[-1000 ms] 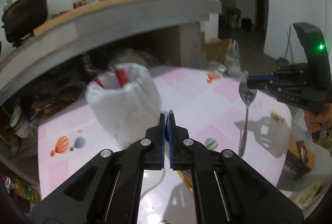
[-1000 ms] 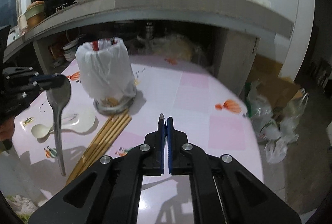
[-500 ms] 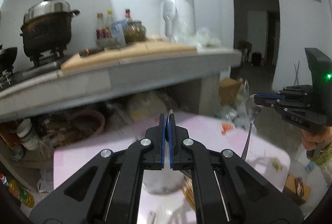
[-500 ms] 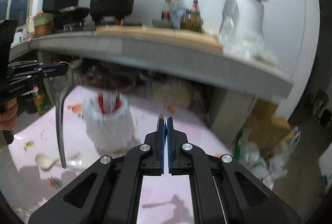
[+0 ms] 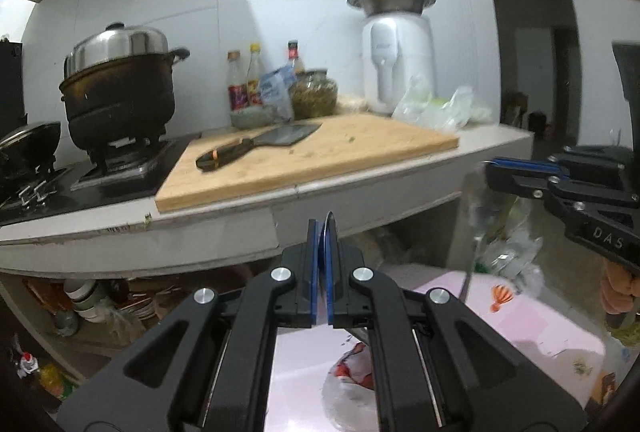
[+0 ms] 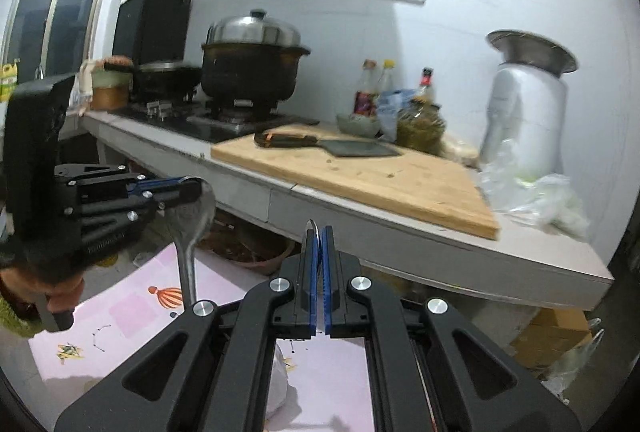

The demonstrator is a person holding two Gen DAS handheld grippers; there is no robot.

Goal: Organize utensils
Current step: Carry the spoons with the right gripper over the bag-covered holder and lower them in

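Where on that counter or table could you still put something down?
The near part of the cutting board, in front of the cleaver, is bare, and so is the visible stretch of the pink table. The back of the counter is crowded with bottles, a jar and plastic bags. The stove carries a pot.

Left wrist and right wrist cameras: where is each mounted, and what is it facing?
Left wrist: on the left gripper, facing the kitchen counter; its shut jaws pinch a spoon; the right gripper shows at right.
Right wrist: on the right gripper, facing the same counter; jaws shut on another spoon; the left gripper and a hand show at left.
Shared: cutting board, cleaver, pot.
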